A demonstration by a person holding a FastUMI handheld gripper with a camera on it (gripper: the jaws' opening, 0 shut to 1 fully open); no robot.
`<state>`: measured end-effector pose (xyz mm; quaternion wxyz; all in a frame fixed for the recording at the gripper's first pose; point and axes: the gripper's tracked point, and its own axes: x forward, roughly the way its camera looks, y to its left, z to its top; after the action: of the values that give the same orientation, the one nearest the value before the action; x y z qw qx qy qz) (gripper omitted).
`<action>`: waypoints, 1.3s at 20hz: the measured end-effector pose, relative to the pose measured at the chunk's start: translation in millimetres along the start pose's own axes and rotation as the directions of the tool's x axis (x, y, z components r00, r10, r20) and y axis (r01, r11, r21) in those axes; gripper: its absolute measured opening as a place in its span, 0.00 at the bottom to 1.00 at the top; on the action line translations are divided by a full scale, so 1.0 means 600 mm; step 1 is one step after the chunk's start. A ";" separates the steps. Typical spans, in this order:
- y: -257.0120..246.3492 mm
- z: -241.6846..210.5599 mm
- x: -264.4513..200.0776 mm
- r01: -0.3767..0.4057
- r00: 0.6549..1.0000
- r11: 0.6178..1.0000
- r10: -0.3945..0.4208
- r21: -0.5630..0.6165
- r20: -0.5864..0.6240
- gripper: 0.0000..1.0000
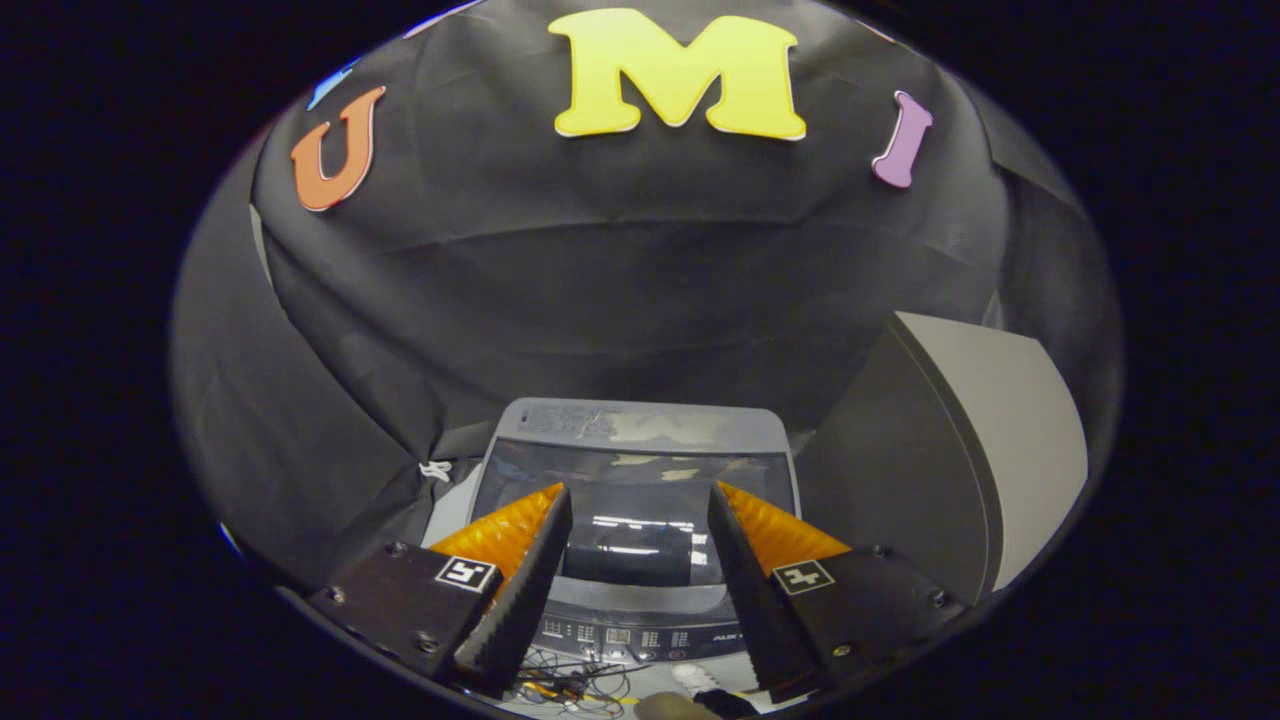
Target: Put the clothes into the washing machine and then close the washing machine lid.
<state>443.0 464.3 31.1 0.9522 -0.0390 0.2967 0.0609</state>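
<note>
Overhead, the gripper [640, 500] hangs above a top-loading washer [635, 520] and looks down along its two fingers at it. Its jaws stand well apart, with nothing held between them and nothing touching either one.

Left side: black cloth covers the booth wall [330, 400] and falls in folds to the washer's left flank. A small white tie [435, 470] shows on the cloth just beside the washer's rear left corner. The left finger [515, 560] crosses the left part of the lid.

Centre: the lid [635, 475] is down and lies flat over the tub. It is dark and glossy, with strip lights mirrored in it. Behind it runs a grey rear panel [635, 420], close to the cloth wall. A dark handle recess [630, 565] sits at the lid's front edge, in the gap between the two fingers. Nearer still, the control panel [630, 635] runs across the washer's front, with rows of small markings too small to make out. In front of the panel lies a tangle of thin wires [575, 690], and beside them a pale object [695, 678] that cannot be identified.

Right side: the right finger [745, 560] crosses the right part of the lid. Beyond it, just beside the washer's right flank, stands a tall grey box [950, 450], with a darker face turned to the washer and a lighter face turned away.
</note>
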 end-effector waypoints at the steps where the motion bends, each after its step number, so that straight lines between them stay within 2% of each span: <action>1: -0.008 0.000 -0.015 -0.004 1.000 1.000 0.004 -0.002 0.012 0.86; 7: -0.094 0.001 -0.163 -0.009 0.982 1.000 0.013 -0.022 0.186 0.86; 12: -0.224 -0.028 -0.296 0.004 0.935 1.000 -0.005 0.004 0.355 0.86; 17: -0.386 -0.107 -0.414 0.034 0.890 0.999 -0.046 0.034 0.454 0.87; 22: -0.518 -0.211 -0.507 0.073 0.847 0.997 -0.060 -0.004 0.528 0.87; 26: -0.587 -0.330 -0.568 0.038 0.840 0.999 -0.031 -0.002 0.541 0.87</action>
<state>102.9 62.6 76.2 0.9979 -0.0316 0.0150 0.0540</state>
